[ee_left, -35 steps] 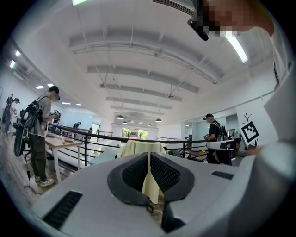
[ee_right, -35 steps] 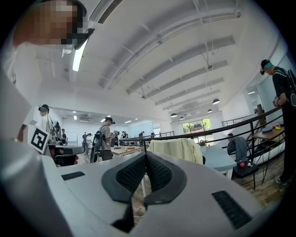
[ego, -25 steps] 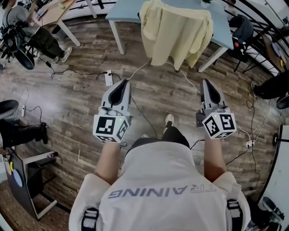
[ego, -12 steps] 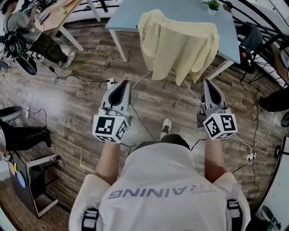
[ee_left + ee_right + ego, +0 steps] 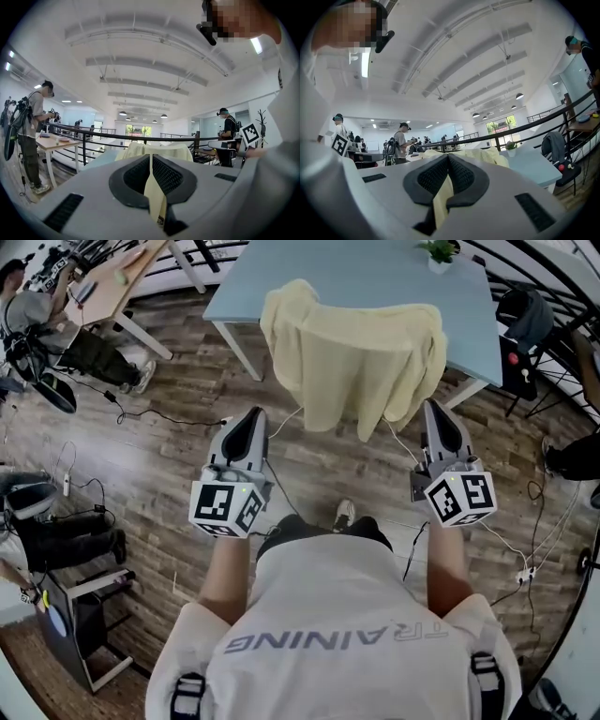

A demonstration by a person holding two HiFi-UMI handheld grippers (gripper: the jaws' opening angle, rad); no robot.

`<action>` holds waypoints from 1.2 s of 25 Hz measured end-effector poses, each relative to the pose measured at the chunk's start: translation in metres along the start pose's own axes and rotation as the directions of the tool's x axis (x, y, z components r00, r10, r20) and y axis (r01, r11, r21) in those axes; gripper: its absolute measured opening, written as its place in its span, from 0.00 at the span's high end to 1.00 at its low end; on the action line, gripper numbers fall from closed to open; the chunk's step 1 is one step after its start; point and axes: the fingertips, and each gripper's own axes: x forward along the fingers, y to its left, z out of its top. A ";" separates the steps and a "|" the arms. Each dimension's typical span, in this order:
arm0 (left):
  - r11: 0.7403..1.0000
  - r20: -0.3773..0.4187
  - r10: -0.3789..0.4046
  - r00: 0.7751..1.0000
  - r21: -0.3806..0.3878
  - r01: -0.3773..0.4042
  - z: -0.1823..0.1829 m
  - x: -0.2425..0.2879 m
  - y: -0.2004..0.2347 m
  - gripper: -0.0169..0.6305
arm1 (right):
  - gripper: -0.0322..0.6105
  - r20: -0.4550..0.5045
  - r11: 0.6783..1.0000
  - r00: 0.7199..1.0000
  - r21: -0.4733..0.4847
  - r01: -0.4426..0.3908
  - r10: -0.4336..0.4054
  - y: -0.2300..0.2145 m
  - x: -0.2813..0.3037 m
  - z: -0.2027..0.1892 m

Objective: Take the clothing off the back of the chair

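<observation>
Wood floor under me. My left fingers and right fingers are pressed together, empty; cloth hangs just ahead. Closed, they'd only shove it.

Wearing a pale grey short-sleeved T-shirt carrying grey block lettering, dark buckled straps riding the shoulders, dark trousers, a light shoe, left gripper and right gripper showing grey-white shells, black ribbed pads, black-and-white marker cubes

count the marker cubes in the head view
2. One marker cube sits on the left gripper, the other on the right gripper, left and right of centre. None seems hidden.
</observation>
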 end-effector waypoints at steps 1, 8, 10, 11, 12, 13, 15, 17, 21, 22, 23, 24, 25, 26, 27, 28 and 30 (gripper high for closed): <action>1.000 -0.005 -0.003 1.000 -0.001 0.003 -0.001 0.006 0.002 0.90 | 0.92 0.006 1.000 1.000 0.005 -0.001 0.001 -0.002 0.004 0.001; 0.998 -0.002 -0.069 0.998 -0.011 0.069 0.001 0.049 0.031 0.90 | 0.92 0.032 0.999 0.998 -0.005 0.053 -0.053 -0.005 0.032 0.010; 0.994 0.006 -0.104 0.995 -0.021 0.105 0.002 0.064 0.046 0.90 | 0.92 0.038 0.996 0.995 -0.017 0.090 -0.090 -0.002 0.041 0.015; 0.992 0.012 -0.126 0.992 -0.025 0.126 0.002 0.072 0.053 0.90 | 0.92 0.040 0.993 0.993 -0.024 0.116 -0.115 -0.001 0.045 0.017; 0.989 0.017 -0.145 0.989 -0.026 0.146 0.003 0.080 0.062 0.90 | 0.92 0.041 0.989 0.989 -0.032 0.143 -0.142 0.002 0.051 0.017; 0.986 0.020 -0.163 0.986 -0.022 0.163 0.004 0.086 0.072 0.90 | 0.92 0.043 0.985 0.985 -0.038 0.168 -0.167 0.005 0.058 0.016; 0.980 0.021 -0.201 0.979 -0.012 0.201 0.004 0.096 0.096 0.90 | 0.92 0.049 0.976 0.976 -0.047 0.214 -0.212 0.016 0.074 0.010; 0.969 0.021 -0.246 0.969 -0.012 0.246 0.006 0.109 0.120 0.90 | 0.92 0.062 0.963 0.963 -0.051 0.264 -0.261 0.025 0.090 0.008; 0.942 0.006 -0.334 0.942 -0.013 0.335 0.013 0.141 0.148 0.90 | 0.92 0.086 0.928 0.927 -0.043 0.370 -0.366 0.025 0.102 0.011; 0.936 0.000 -0.352 0.936 -0.013 0.352 0.013 0.149 0.149 0.90 | 0.92 0.085 0.920 0.919 -0.042 0.390 -0.385 0.022 0.102 0.012; 0.930 -0.007 -0.366 0.930 -0.016 0.366 0.012 0.156 0.150 0.90 | 0.92 0.085 0.914 0.913 -0.043 0.403 -0.398 0.019 0.103 0.012; 0.926 -0.013 -0.378 0.926 -0.019 0.377 0.011 0.162 0.150 0.90 | 0.92 0.085 0.911 0.910 -0.043 0.411 -0.407 0.017 0.105 0.012; 0.922 -0.020 -0.387 0.922 -0.023 0.386 0.009 0.167 0.150 0.90 | 0.92 0.083 0.908 0.907 -0.043 0.416 -0.412 0.014 0.107 0.013; 0.919 -0.027 -0.394 0.919 -0.029 0.393 0.008 0.172 0.149 0.90 | 0.92 0.079 0.907 0.906 -0.044 0.420 -0.416 0.011 0.108 0.014; 0.917 -0.034 -0.399 0.916 -0.036 0.398 0.007 0.177 0.149 0.90 | 0.92 0.071 0.906 0.906 -0.046 0.420 -0.416 0.007 0.110 0.017; 0.916 -0.038 -0.401 0.915 -0.043 0.400 0.008 0.182 0.148 0.90 | 0.92 0.062 0.908 0.909 -0.053 0.416 -0.412 0.001 0.111 0.020; 0.916 -0.049 -0.399 0.916 -0.060 0.396 0.012 0.193 0.149 0.90 | 0.92 0.041 0.914 0.917 -0.073 0.398 -0.396 -0.017 0.114 0.028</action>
